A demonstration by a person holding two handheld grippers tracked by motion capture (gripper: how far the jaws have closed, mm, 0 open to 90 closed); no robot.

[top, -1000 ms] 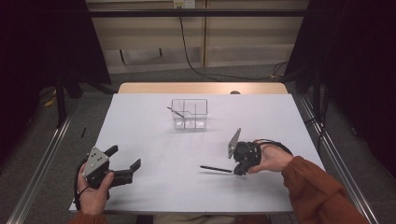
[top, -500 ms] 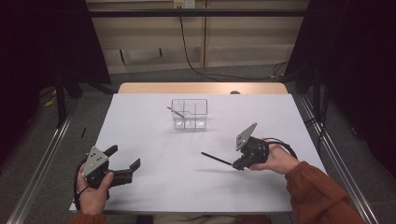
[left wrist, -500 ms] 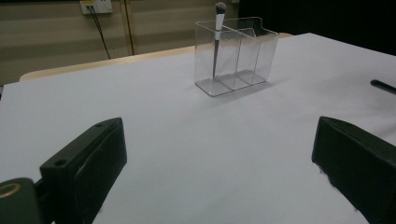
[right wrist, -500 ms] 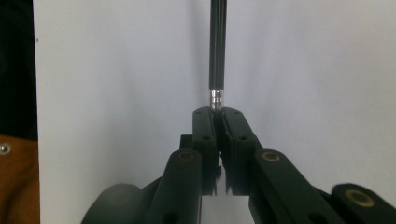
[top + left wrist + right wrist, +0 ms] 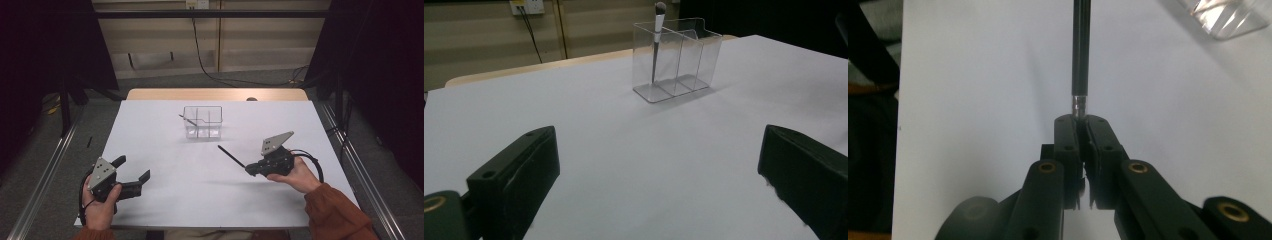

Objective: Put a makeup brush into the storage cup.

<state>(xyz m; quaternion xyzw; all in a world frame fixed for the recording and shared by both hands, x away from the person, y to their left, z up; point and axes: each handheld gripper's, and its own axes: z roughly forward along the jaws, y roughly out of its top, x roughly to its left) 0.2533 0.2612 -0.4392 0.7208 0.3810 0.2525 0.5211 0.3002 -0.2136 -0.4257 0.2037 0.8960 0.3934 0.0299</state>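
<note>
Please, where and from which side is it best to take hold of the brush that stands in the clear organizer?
Probably grip the brush on its upper handle, just below the bristle head, coming from above. It stands nearly upright in an end compartment of the clear organizer, whose walls block its lower part from the sides; only the top rises past the rim. The open left claw is free; the right claw already holds a black stick.

Your two hand-held grippers, inspected.
Your left black two-jaw gripper (image 5: 131,176) rests with jaws wide apart; your right black two-jaw gripper (image 5: 248,170) is clamped, sleeved forearm angled inward.
</note>
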